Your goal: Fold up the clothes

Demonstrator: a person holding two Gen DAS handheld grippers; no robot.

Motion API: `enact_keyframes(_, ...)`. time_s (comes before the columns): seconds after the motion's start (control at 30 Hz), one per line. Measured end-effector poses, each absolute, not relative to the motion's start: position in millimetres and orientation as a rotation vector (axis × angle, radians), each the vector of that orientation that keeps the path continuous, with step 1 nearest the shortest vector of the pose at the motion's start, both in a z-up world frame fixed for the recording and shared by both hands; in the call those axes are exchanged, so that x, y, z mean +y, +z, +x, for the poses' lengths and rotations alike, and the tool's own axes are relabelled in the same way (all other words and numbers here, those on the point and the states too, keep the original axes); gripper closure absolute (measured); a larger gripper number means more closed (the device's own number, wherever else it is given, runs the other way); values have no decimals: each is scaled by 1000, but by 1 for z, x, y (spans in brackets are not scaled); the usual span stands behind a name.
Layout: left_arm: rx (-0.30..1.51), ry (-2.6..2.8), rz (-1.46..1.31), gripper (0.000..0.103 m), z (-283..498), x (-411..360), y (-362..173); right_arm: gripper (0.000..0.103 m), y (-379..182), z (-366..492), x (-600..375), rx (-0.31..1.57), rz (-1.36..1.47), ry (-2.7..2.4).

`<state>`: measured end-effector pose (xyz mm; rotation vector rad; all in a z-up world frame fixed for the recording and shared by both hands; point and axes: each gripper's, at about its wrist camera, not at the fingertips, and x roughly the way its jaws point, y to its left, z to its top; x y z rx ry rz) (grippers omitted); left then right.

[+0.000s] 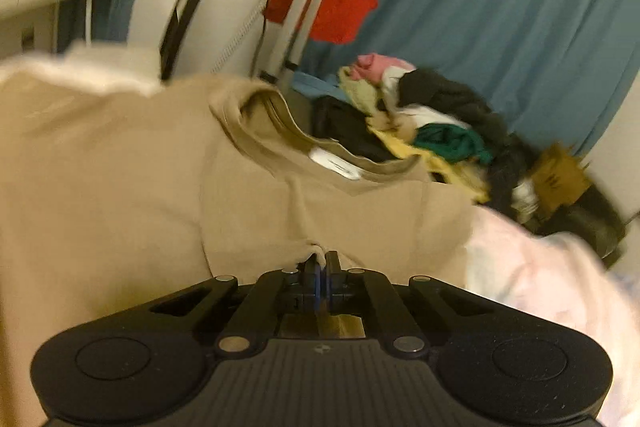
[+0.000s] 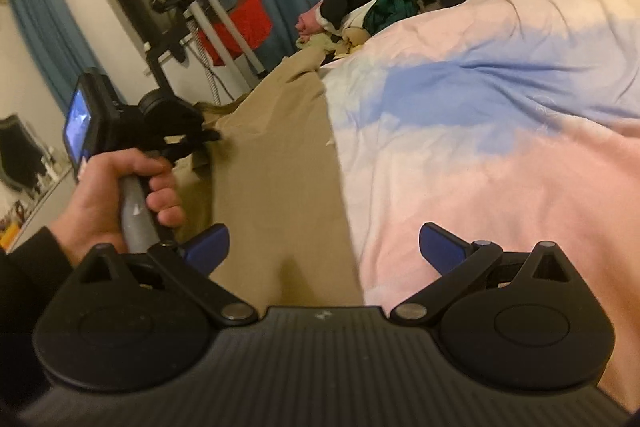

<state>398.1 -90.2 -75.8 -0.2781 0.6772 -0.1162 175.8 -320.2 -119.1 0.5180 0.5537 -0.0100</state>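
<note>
While your left gripper (image 1: 321,259) pinches only a small tuck of the large tan cotton top (image 1: 132,163) between its closed fingers, the main risk is that the fabric slips free if you pull fast, and the blur in the left wrist view suggests the tool is moving quickly. The top lies spread along the edge of the wide pink, white and blue quilted bedcover (image 2: 500,131), with its neckline and white label toward the far clothes heap, and part of it droops over the bed's side near your hand (image 2: 116,195); a hard tug could drag it off the bed or bunch it so that no fold lies straight. Your right gripper (image 2: 324,247) hangs over the boundary of top and bedcover with its blue-padded fingers spread wide and holding nothing, so closing carelessly there could catch the bedcover along with the garment. Counted from largest to smallest: one bedcover, one tan top, one mixed heap of loose black, green, yellow and pink clothes (image 1: 432,131) whose pieces are too tangled to number, two grippers, and one visible hand.
</note>
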Motion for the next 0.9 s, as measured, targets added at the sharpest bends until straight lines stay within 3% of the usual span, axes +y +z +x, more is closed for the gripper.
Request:
enact_keyframes(0.17,732,-131,-214,98,404,-99,-93,0,-123,181,-322,556,514,-3)
enact_keyframes(0.3,713,-161,-183,65,383,-94,-89,0,-118,177,-323,528,507,-3)
enact_keyframes(0.67,542,-307,-21,35,211,-86,-20,0,-89,153,-322,407,430,4)
enact_keyframes(0.73,514,-320,-11,24,177,-78,-10,0,-81,144,-320,384,417,3)
enact_keyframes(0.87,478,-318,-9,13,126,-59,2,0,-61,121,-312,342,376,11)
enact_keyframes(0.9,473,-313,-12,3,116,-54,4,0,-56,115,-310,332,366,13)
